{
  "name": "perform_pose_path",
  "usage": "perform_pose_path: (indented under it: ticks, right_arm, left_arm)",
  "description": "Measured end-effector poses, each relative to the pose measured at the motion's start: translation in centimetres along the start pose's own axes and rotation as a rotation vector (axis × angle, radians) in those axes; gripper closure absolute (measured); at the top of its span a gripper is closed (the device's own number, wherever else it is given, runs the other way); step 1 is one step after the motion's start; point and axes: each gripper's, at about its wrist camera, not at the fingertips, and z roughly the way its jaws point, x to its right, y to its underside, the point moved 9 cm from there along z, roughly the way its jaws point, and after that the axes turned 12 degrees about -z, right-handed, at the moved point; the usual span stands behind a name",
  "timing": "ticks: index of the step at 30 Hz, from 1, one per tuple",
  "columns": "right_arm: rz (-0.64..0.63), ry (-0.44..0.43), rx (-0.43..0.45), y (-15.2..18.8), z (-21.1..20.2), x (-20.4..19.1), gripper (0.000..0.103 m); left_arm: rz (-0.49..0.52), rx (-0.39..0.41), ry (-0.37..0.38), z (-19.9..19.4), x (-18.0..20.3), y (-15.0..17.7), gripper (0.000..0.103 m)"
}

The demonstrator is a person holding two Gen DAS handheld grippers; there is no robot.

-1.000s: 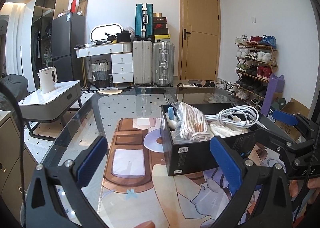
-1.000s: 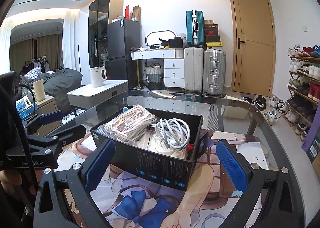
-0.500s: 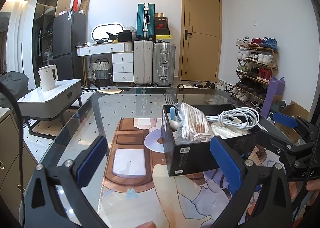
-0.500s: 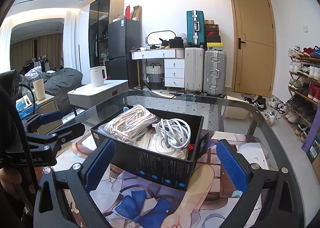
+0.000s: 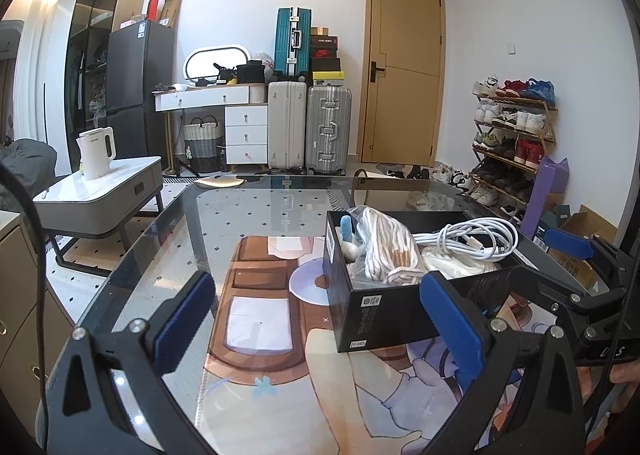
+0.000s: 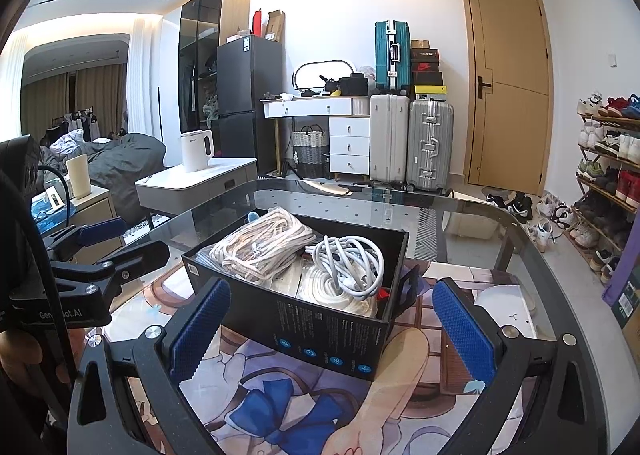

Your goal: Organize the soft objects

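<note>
Comparing the left wrist view with the pictures from 1 second and half a second back, almost nothing shifts: the left tongs (image 5: 316, 323) hang with both blue pads spread wide and nothing between them, and the black box (image 5: 384, 307) sits in the same spot on the glass bench (image 5: 224, 215), just past the right-hand pad. Inside the box, the bagged beige rope bundle (image 5: 384, 251) lies at the near-left end and the white cable coil (image 5: 476, 239) rests beyond it. The right tongs' blue pad pokes in on the far side of the box, clear of its wall.

In the right wrist view the picture is equally steady. The right tongs (image 6: 328, 319) stand open, 1 pad either side of the box's near corner, apparently not touching it. The rope bundle (image 6: 264, 247) and cable coil (image 6: 348, 267) fill the box, with a cream rope coil (image 6: 332, 291) under the cable. The left tongs (image 6: 100, 231) hover left of the box, empty.

With both tools idle and every soft thing in sight already boxed, I judge the sorting finished or paused between items.
</note>
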Motion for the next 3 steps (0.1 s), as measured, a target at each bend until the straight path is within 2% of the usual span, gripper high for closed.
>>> perform_pose_path:
  ticks: [3]
  right_arm:
    - [0.001, 0.001, -0.001, 0.00, -0.02, 0.01, 0.000]
  left_arm:
    - [0.000, -0.002, -0.001, -0.07, -0.01, 0.04, 0.000]
